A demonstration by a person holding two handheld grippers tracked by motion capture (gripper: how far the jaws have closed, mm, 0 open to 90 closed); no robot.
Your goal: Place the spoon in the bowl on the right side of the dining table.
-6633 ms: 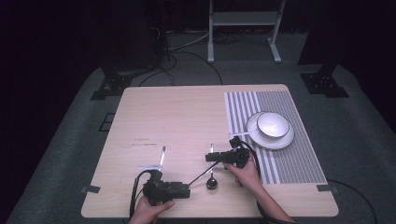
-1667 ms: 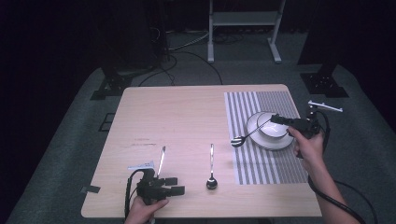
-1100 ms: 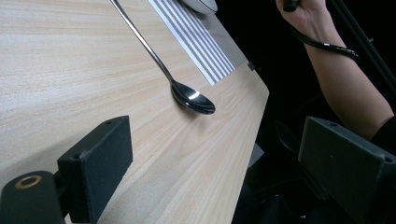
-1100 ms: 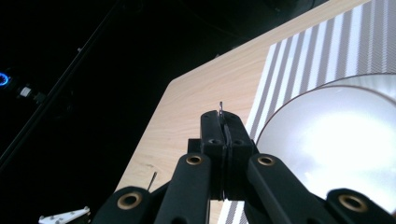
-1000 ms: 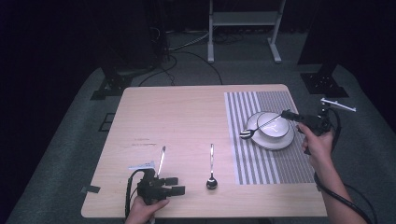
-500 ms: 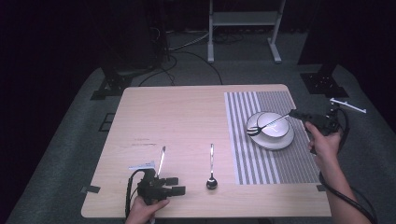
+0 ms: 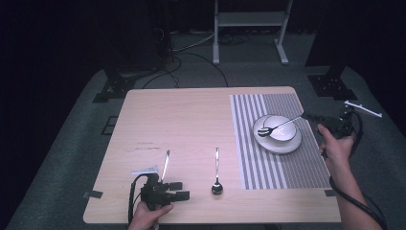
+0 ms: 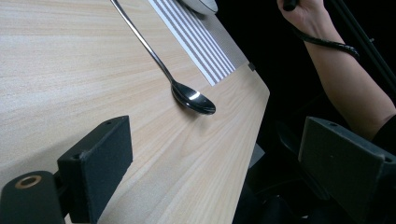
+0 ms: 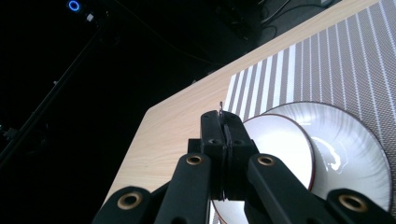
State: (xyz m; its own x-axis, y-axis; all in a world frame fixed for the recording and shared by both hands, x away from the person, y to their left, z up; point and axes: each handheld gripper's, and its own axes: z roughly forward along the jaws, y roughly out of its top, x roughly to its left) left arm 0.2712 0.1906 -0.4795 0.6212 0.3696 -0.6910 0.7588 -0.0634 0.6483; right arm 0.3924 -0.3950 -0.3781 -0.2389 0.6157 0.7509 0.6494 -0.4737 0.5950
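Holding a spoon [image 7: 276, 127] by the end of its handle, the right gripper [image 7: 310, 116] sits at about 3 o'clock off the table's right edge, jaws pressed together on the thin metal. In the right gripper view the two black jaws meet flat with a sliver of handle [image 9: 221, 108] poking out above them. The spoon slants from the jaws toward 8 o'clock, its head over the white bowl [image 7: 281, 127]; whether it touches the bowl's inside I cannot tell. The bowl stands on a white plate [image 7: 287, 143], and the plate lies on the striped placemat [image 7: 268, 163] covering the right part of the wooden table [image 7: 182, 120].

Left gripper [image 7: 178, 189] rests near the table's front edge at roughly 7 o'clock, held by the person's left hand [image 7: 146, 216]. Its jaws stand wide apart with nothing between them, as the left gripper view shows.

A second spoon [image 7: 217, 171] lies flat on the bare wood, just right of the left gripper, head toward the front edge, handle pointing to 12 o'clock. A knife [image 7: 165, 162] lies at about 12 o'clock from the left gripper, close above it, parallel to that spoon.

The right hand [image 7: 335, 146] and forearm come in from the lower right corner.
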